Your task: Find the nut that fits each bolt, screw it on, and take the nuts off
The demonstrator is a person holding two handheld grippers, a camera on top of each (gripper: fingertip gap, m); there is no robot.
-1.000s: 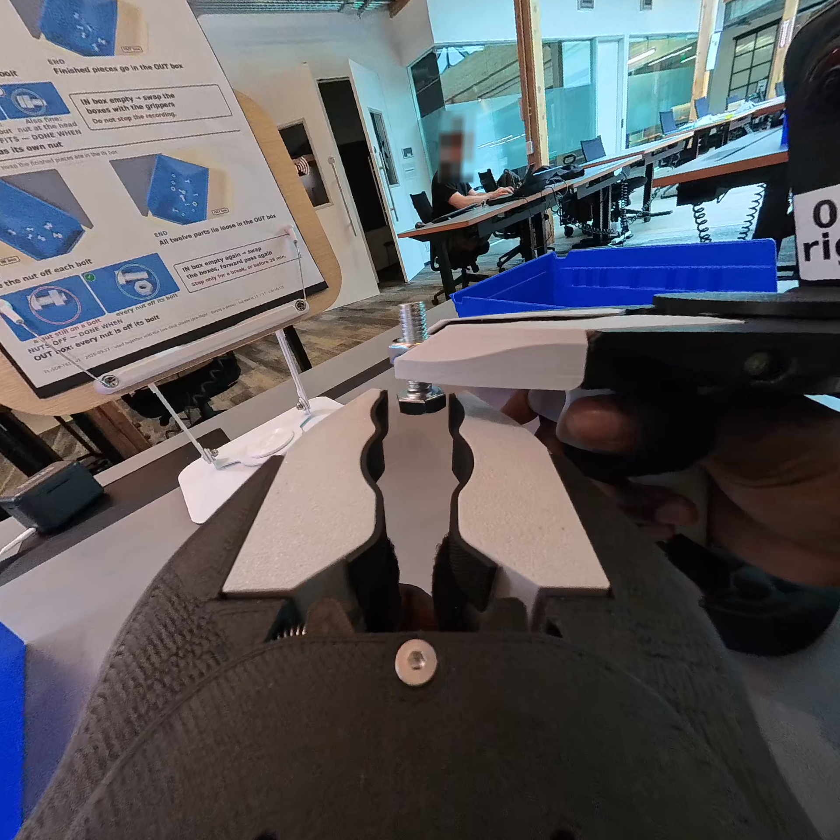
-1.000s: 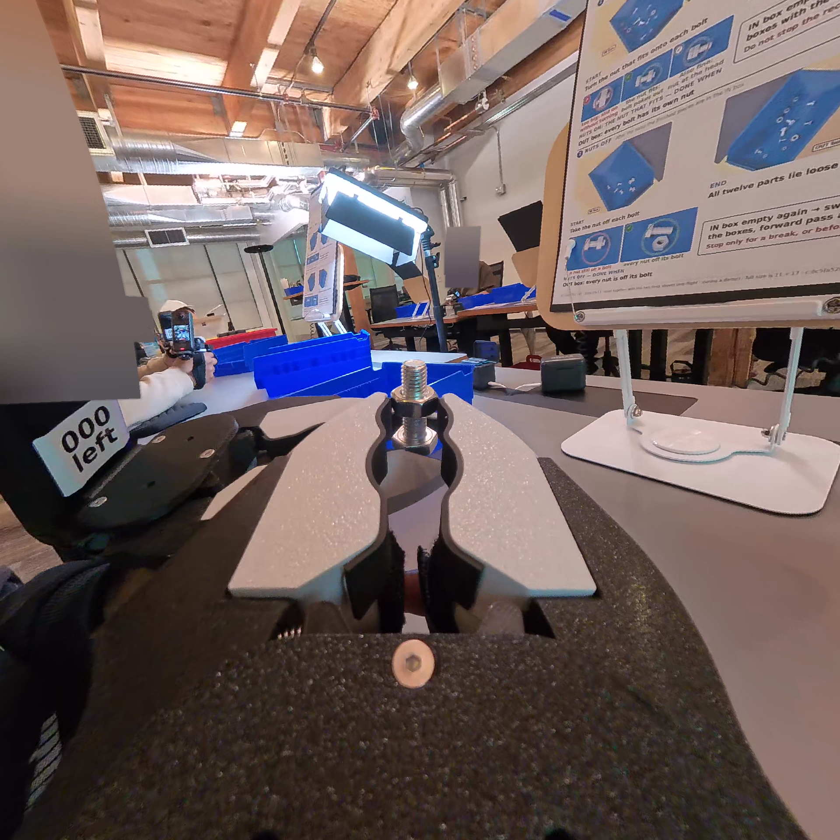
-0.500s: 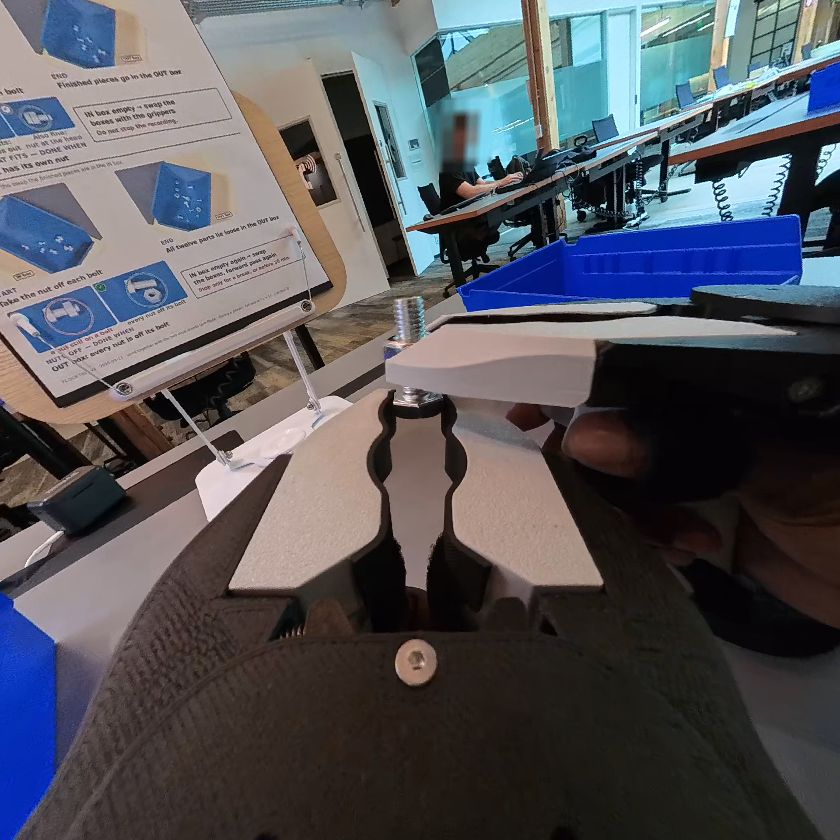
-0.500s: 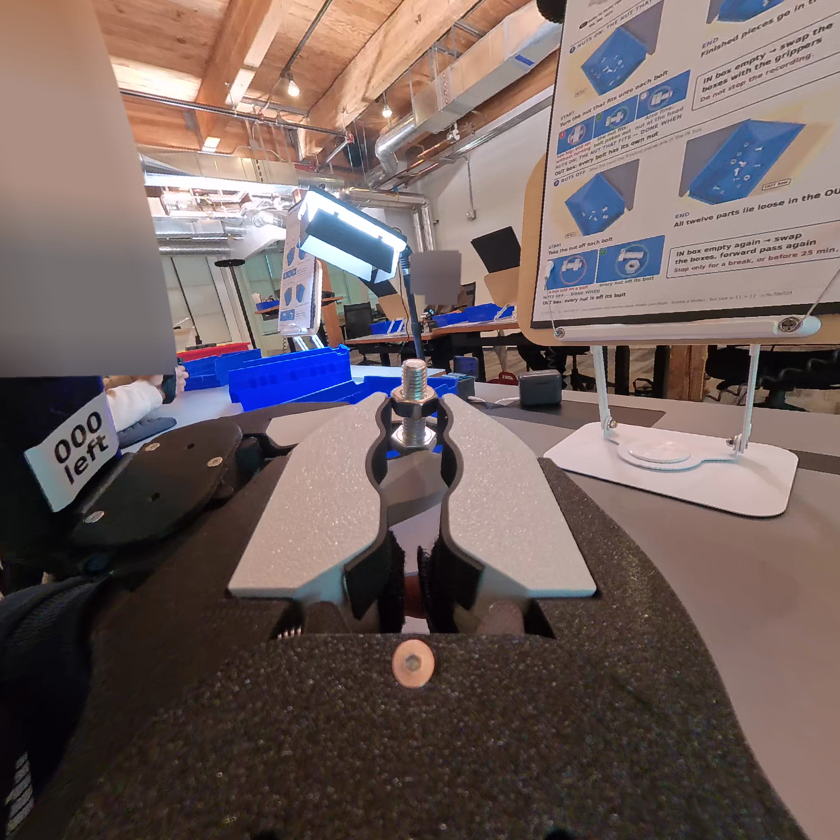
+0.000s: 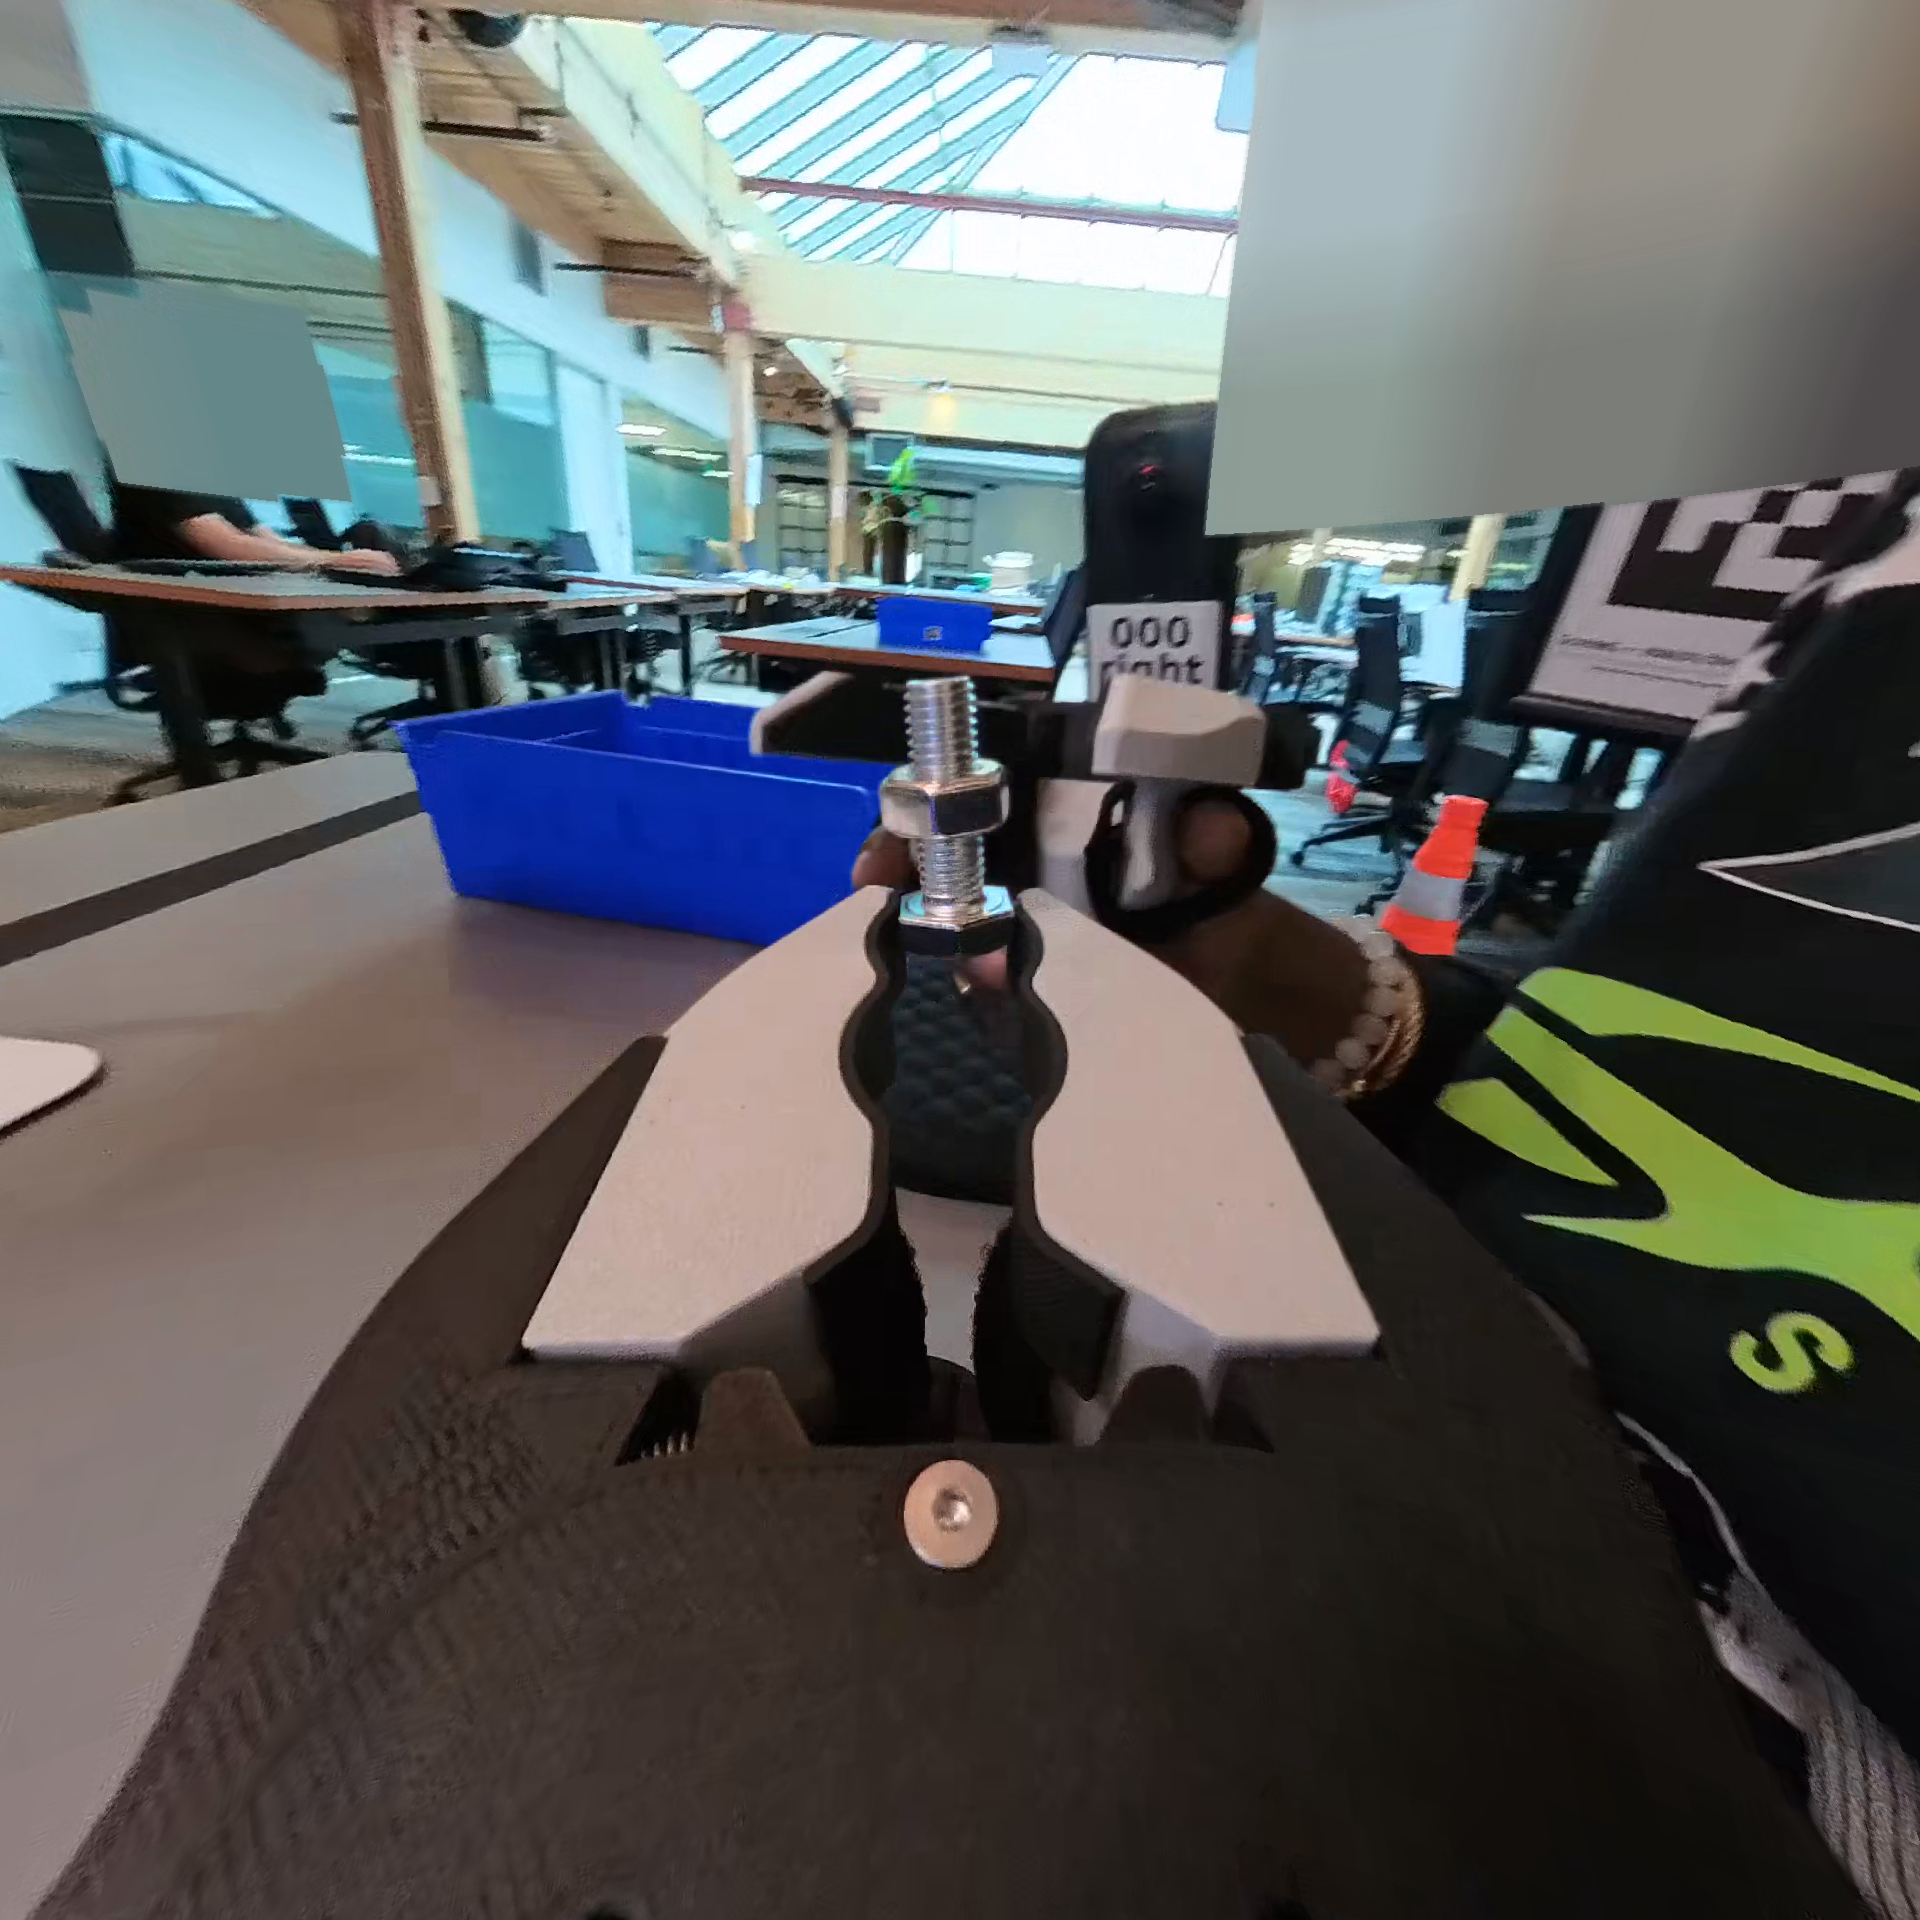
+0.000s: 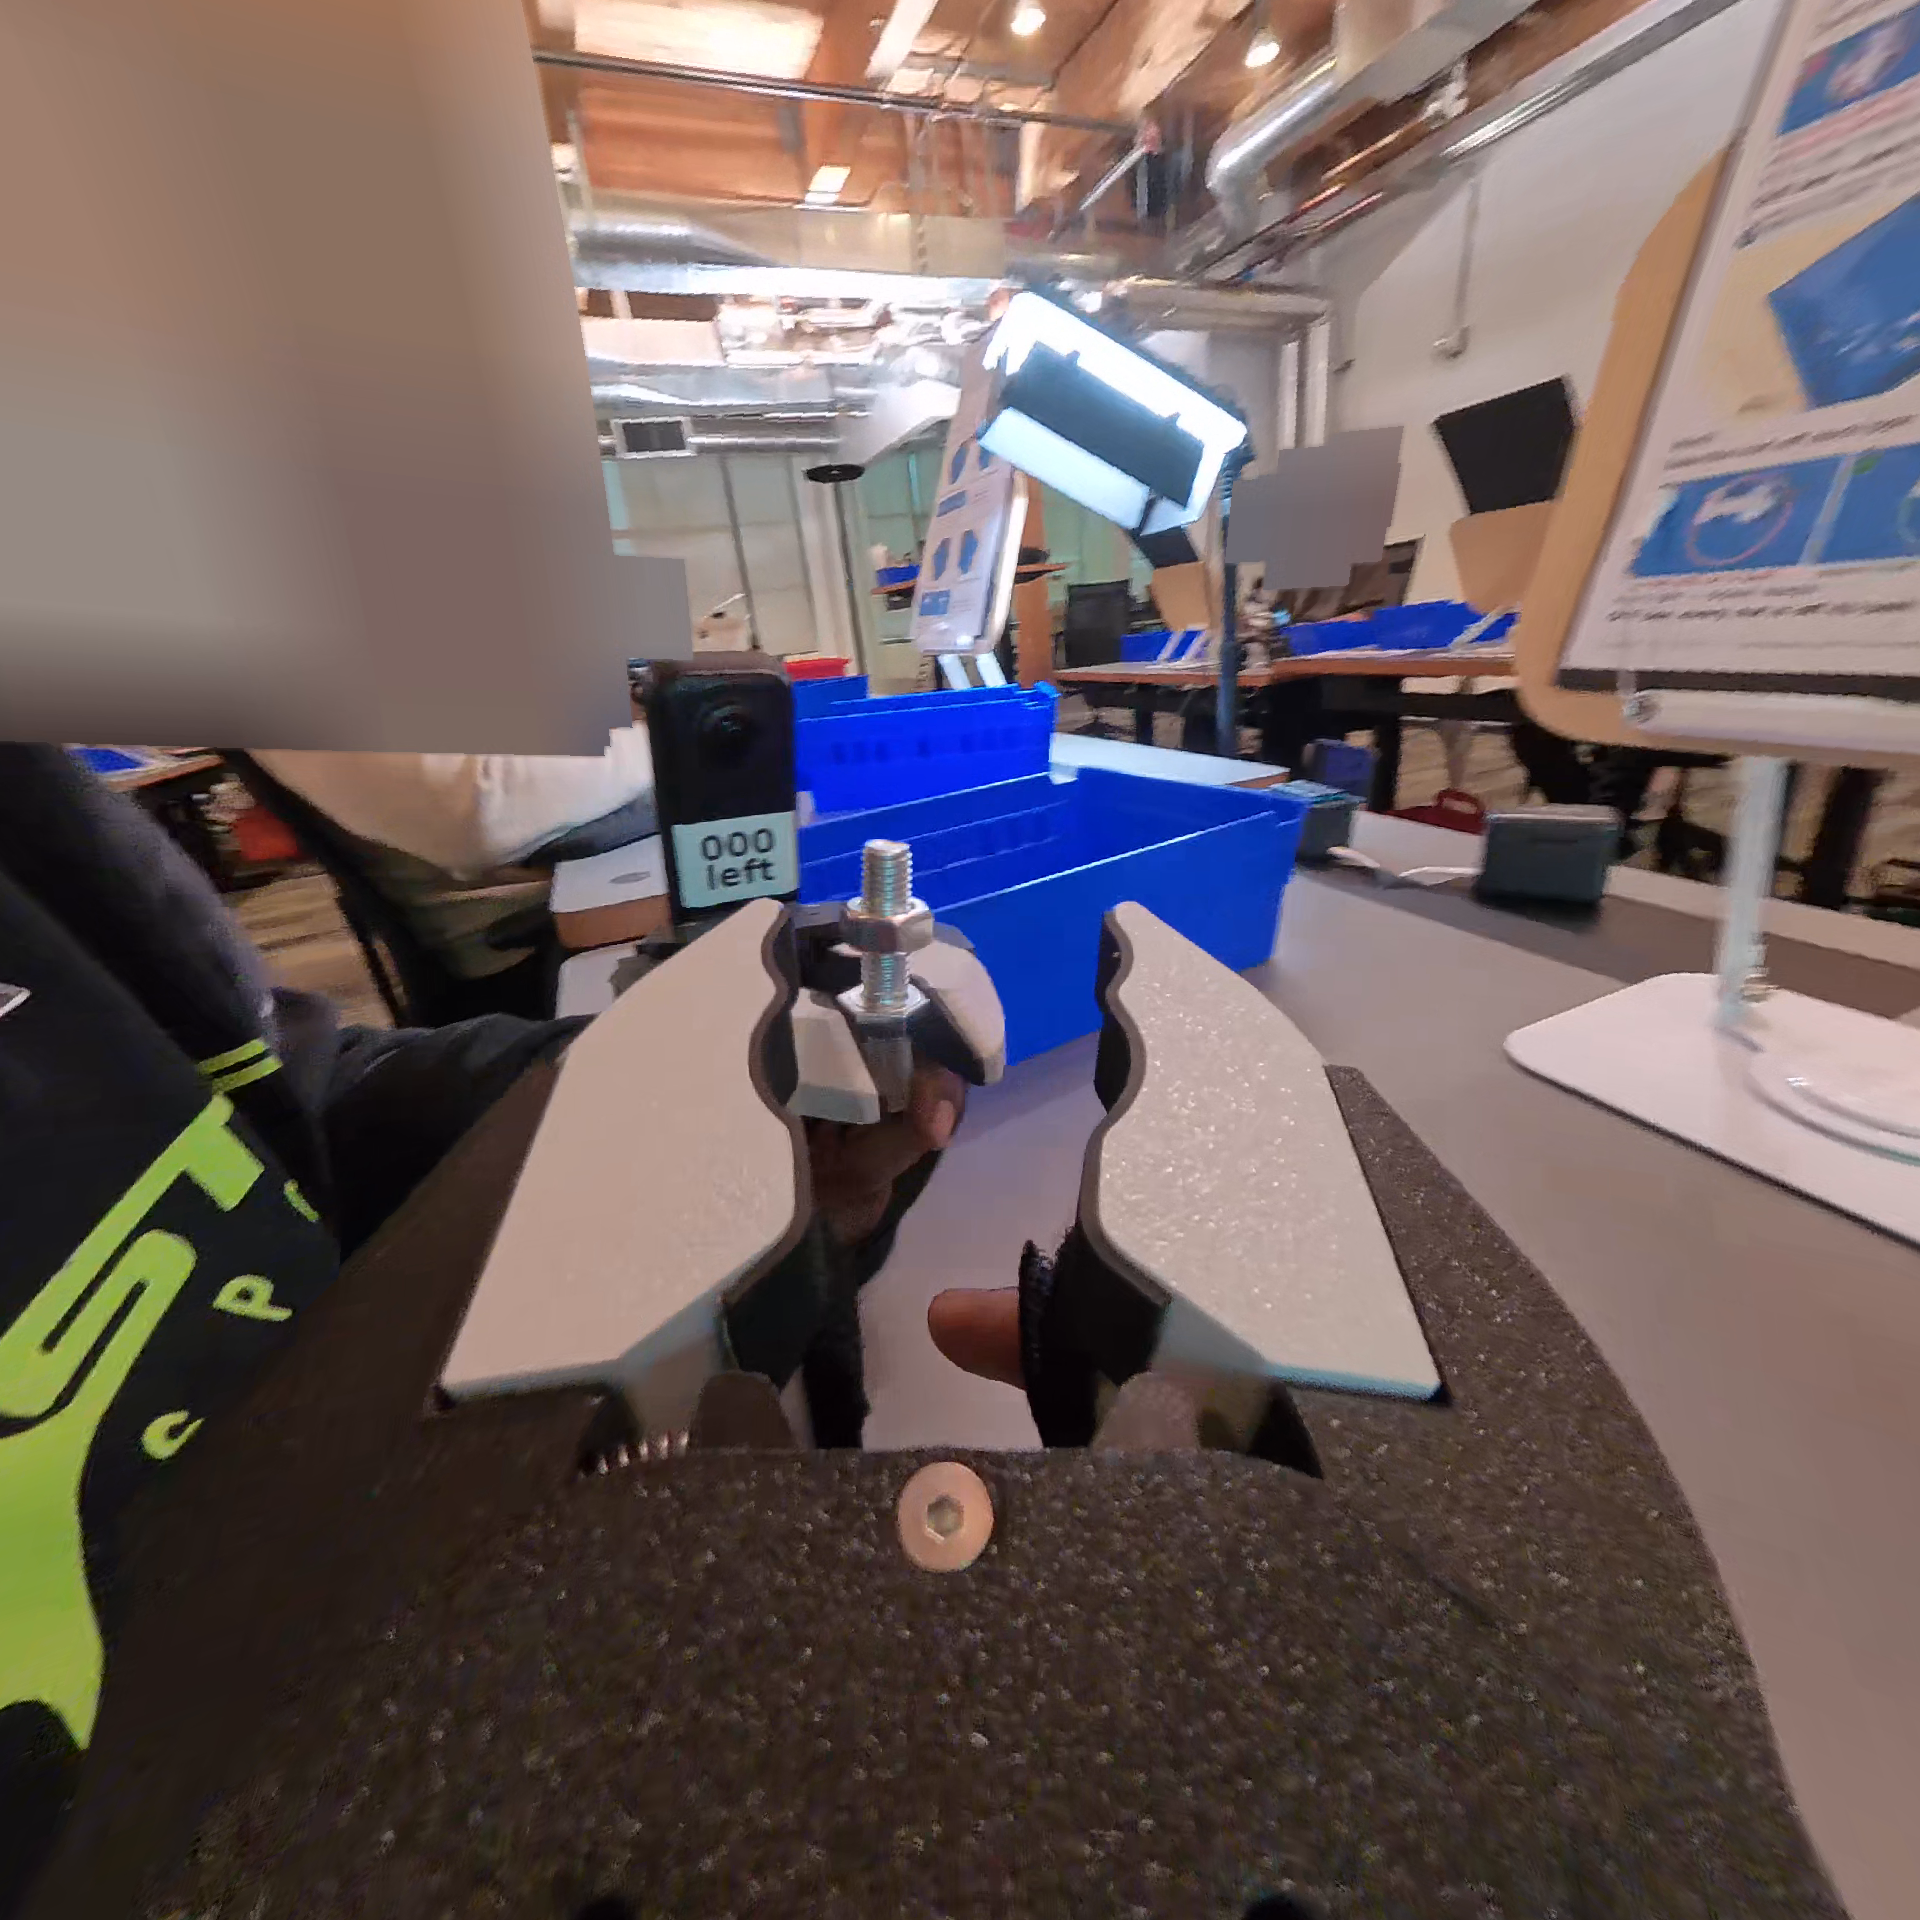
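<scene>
Since the earlier frame, the right gripper (image 6: 940, 961) is taken off the nut (image 5: 942, 808) and pulled back, and its fingers (image 6: 665, 1122) are now spread wide with nothing held between them. Before, they were closed around the nut; now the nut is seen free, about halfway up the bolt (image 5: 943, 821). Both views are also turned: the instruction board (image 6: 1766, 343) is gone from the left wrist view and is seen only at 2 o'clock in the right wrist view.

The bolt is kept upright by the left gripper (image 5: 948, 930). Its fingers (image 5: 769, 1132) are narrow and closed on the hexagonal head at the tips, at 12 o'clock from the gripper body. The threaded shaft is pointed up, and the nut is apart from the head, with bare thread above and below it.

In the right wrist view the bolt (image 6: 885, 940) and the left gripper (image 6: 894, 1023) are seen between the open fingers, nearer to the left one, not touched by them. In the left wrist view the right gripper (image 5: 1023, 743) is seen behind the bolt, toward 1 o'clock.

A blue bin (image 5: 623, 821) is placed on the grey table (image 5: 260, 1039) at 10 o'clock. An orange cone (image 5: 1439, 878) is seen on the floor at 2 o'clock.
</scene>
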